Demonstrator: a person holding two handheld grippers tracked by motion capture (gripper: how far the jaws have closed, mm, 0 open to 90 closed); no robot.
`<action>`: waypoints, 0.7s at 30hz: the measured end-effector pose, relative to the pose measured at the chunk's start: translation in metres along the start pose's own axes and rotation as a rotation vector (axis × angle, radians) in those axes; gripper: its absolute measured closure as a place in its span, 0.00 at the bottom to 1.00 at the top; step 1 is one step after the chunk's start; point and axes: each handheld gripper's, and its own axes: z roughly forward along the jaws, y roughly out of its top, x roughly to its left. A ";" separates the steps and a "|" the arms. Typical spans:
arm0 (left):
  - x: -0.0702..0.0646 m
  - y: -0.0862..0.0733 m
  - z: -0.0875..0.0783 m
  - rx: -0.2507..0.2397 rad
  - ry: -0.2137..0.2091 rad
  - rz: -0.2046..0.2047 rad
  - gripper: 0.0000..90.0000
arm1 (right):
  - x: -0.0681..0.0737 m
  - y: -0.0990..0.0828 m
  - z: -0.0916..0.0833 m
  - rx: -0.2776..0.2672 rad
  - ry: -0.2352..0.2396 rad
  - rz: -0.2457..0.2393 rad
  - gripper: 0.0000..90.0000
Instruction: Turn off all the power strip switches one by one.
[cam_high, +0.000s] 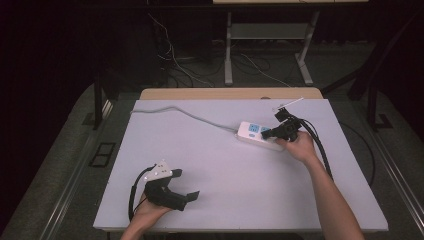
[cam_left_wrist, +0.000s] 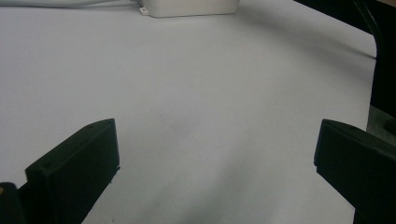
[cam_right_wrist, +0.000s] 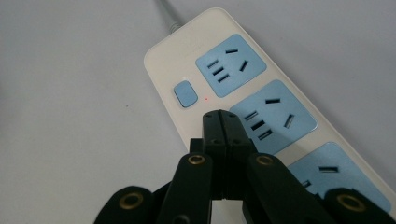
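We see the right tool (cam_right_wrist: 220, 116) with jaws fully together, holding nothing, its tips over a white power strip (cam_right_wrist: 196, 56) with blue sockets and a blue switch (cam_right_wrist: 185, 93) just ahead. The left tool (cam_left_wrist: 215, 154) stands wide on the table (cam_left_wrist: 187, 70).

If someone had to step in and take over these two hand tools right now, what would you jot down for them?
Right tongs: shut, nothing between them, tips right over the white power strip near its small blue switch; whether they touch it I cannot tell.
Left tongs: wide open, holding nothing, low over the table at its near left.
Power strip: lies toward the far right of the table, its grey cord running off to the far left. A tiny red light shows beside the switch.
Left to do: probably pressing the switch.
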 end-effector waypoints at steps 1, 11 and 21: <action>0.000 0.000 0.000 0.000 -0.001 -0.001 0.00 | 0.000 0.000 0.000 -0.001 0.000 -0.001 1.00; -0.001 0.000 0.001 0.002 0.000 0.002 0.00 | 0.001 -0.004 0.001 -0.030 -0.009 0.017 1.00; 0.003 0.000 -0.002 -0.006 0.011 -0.008 0.00 | 0.002 -0.007 0.001 -0.039 -0.015 -0.003 1.00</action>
